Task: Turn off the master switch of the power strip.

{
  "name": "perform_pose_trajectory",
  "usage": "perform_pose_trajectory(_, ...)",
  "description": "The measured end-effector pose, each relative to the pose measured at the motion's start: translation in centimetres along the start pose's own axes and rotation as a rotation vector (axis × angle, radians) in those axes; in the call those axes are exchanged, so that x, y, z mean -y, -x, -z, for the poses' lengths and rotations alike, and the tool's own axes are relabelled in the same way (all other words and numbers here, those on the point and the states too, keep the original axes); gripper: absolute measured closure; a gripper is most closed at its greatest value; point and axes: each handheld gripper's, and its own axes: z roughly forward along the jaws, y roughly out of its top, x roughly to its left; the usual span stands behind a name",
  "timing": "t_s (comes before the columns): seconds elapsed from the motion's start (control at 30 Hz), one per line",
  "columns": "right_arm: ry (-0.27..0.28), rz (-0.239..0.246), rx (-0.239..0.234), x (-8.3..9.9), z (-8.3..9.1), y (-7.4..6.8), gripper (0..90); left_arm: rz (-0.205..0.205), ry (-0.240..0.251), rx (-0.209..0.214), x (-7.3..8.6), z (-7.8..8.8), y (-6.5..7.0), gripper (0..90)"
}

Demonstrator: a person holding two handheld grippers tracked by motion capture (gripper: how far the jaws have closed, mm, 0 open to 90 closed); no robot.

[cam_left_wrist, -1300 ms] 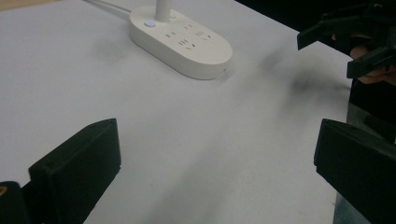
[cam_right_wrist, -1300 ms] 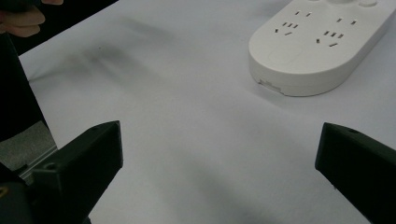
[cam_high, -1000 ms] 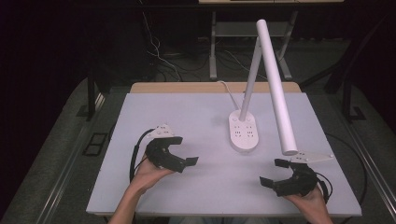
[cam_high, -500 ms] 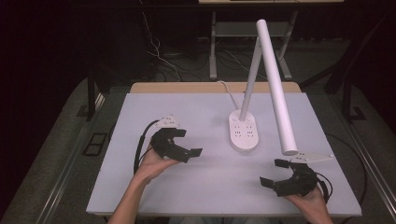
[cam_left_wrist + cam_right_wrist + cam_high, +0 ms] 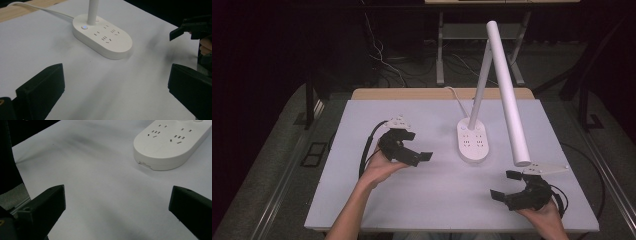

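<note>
on the white desk (image 5: pixel 362 200) stands a white desk lamp. its base (image 5: pixel 472 144) is an oval block with several socket openings on top, and it sits a little right of the middle of the desk, toward the far side. from the back end of the base a thin white stem (image 5: pixel 481 80) rises, and a long white tube, the lamp head (image 5: pixel 508 95), slants down from the top of the stem toward the near right part of the desk. a white cord (image 5: pixel 454 93) leaves the base at the far end and goes over the wooden strip at the far edge of the desk. in the left gripper view a small round button (image 5: pixel 84 27) with a faint blue light is seen on the base, just beside the foot of the stem.

the left hand-held gripper (image 5: pixel 412 152) is held above the desk to the left of the base, near it but apart, and its jaws point toward the base. the jaws are spread wide with nothing between them. a black cable (image 5: pixel 366 150) loops from it on its left side.

the right hand-held gripper (image 5: pixel 507 185) is at the near right part of the desk, below the low end of the lamp head and not touching it. its jaws are also spread wide and hold nothing, and they point to the left and a little away. in the right gripper view the base (image 5: pixel 172 142) lies ahead, well apart from the jaws.
</note>
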Motion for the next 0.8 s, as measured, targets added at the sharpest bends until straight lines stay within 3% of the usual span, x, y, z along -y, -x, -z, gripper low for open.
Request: perform_pose_trajectory(0.8, -0.004, -0.01, 0.004, 0.1, 0.0, 0.1, 0.3, -0.031, -0.036, 0.001, -3.3, -2.6, -1.8, 0.1)
